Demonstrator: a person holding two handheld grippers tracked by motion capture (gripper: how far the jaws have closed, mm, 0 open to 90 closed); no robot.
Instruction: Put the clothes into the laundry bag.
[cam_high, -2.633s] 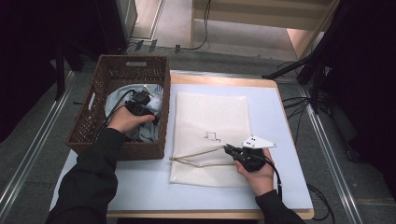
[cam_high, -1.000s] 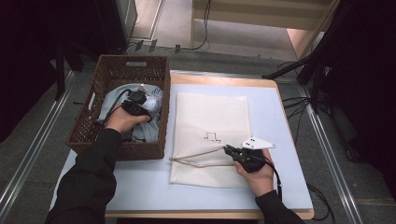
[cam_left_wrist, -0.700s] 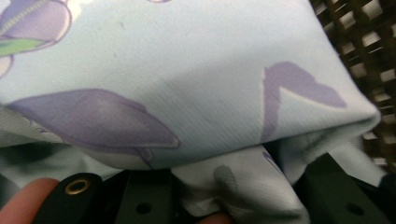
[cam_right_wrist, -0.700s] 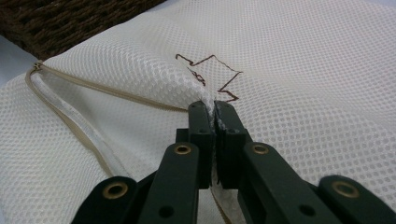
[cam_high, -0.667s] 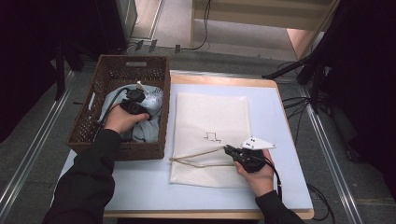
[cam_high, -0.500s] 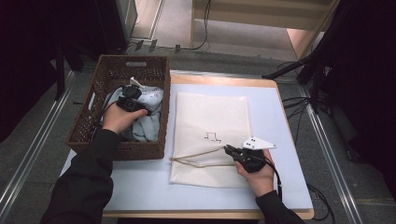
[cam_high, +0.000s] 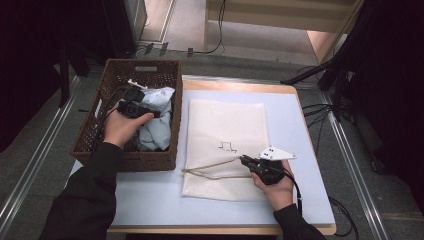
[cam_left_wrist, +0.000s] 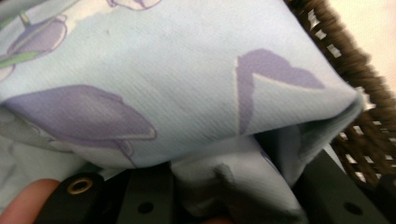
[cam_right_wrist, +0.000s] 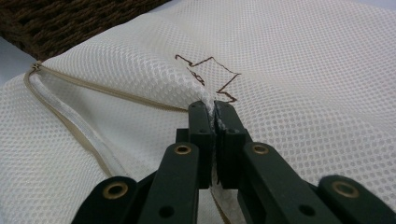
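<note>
Pale blue cloth (cam_left_wrist: 187, 88), printed with purple tulip shapes and bunched in soft folds, lies in the brown wicker basket (cam_high: 120, 157) at the table's left. White mesh laundry bag (cam_high: 225, 125) lies flat on the light blue table surface beside the basket, a small brown emblem at its centre, its beige zipper (cam_high: 210, 167) edge parted and pinched upward.

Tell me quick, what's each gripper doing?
Left gripper: shut on the flowered cloth.
Right gripper: shut on the mesh bag.
</note>
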